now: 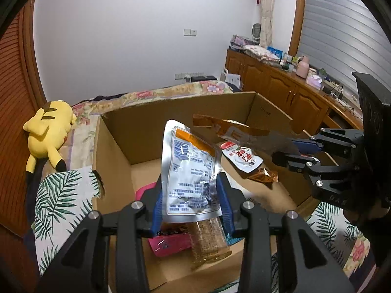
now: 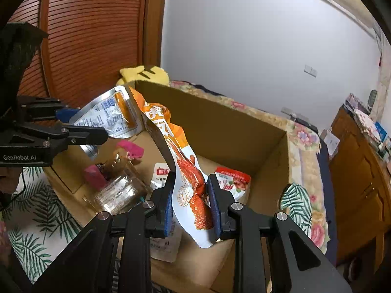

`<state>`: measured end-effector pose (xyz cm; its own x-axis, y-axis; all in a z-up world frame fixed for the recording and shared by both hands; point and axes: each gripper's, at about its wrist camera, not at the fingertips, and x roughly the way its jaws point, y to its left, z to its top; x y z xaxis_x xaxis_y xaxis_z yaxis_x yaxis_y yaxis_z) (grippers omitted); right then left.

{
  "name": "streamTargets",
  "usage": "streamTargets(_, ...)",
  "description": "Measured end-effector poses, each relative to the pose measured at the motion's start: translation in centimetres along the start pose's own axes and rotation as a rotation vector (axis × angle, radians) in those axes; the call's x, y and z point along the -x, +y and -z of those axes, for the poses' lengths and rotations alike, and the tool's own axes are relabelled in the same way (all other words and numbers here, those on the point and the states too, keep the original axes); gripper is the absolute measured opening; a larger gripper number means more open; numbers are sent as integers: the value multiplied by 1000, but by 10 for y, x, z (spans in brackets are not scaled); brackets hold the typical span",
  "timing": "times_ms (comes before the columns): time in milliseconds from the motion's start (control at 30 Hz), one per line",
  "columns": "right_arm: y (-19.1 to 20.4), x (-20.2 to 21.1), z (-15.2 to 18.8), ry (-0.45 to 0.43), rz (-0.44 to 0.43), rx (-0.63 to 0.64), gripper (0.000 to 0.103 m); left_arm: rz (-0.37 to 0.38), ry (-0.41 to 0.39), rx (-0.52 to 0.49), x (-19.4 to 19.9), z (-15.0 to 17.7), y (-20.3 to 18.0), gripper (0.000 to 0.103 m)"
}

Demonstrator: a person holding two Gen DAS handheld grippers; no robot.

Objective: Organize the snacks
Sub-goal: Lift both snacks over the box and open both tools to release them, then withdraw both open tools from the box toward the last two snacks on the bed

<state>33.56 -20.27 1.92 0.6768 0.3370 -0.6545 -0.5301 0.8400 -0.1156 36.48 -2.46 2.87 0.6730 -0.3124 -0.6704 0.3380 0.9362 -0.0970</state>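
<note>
My left gripper (image 1: 190, 190) is shut on a silver snack pouch with an orange band (image 1: 189, 168), held upright over the open cardboard box (image 1: 171, 112). My right gripper (image 2: 190, 195) is shut on an orange and white snack bag (image 2: 185, 171) that hangs over the same box. Each gripper shows in the other's view: the right gripper (image 1: 283, 151) at the right edge, the left gripper (image 2: 83, 124) at the left with its silver pouch (image 2: 110, 114). On the box floor lie a pink packet (image 1: 171, 243), a clear plastic pack (image 2: 119, 193) and a red and white sachet (image 1: 240, 157).
The box stands on a bed with a leaf-print cover (image 1: 61, 195) and a floral cover (image 1: 151, 95). A yellow plush toy (image 1: 48, 131) lies at the box's left. Wooden cabinets (image 1: 281, 83) with clutter line the right wall. A slatted wooden door (image 2: 92, 36) is behind.
</note>
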Motion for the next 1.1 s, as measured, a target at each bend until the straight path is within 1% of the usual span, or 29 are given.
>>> streamTargets(233, -1, -10, 3, 58, -17, -17, 24, -16, 20, -7, -5, 0, -2, 37)
streamTargets(500, -4, -19, 4, 105, -39, -41, 24, -19, 24, 7, -4, 4, 2, 37)
streamTargets(600, -5, -23, 1, 128, -59, -53, 25, -25, 24, 16, -4, 5, 6, 41)
streamTargets(667, -5, -27, 0, 144, -75, -59, 25, -30, 20, 24, -2, 5, 9, 47)
streamTargets(733, -5, -30, 0, 162, -92, -67, 25, -33, 15, 32, 0, 5, 11, 49)
streamTargets(767, -5, -30, 0, 161, -96, -71, 26, -37, 14, 32, 1, 5, 11, 52)
streamTargets(867, 0, -25, -2, 142, -105, -57, 30, -48, 1, 29, 6, 6, 11, 57)
streamTargets(967, 3, -18, -2, 122, -104, -60, 31, -49, -6, 30, 11, 9, 10, 57)
streamTargets(1100, 5, 9, 4, 56, -110, -91, 31, -33, -24, 31, 25, 14, 8, 58)
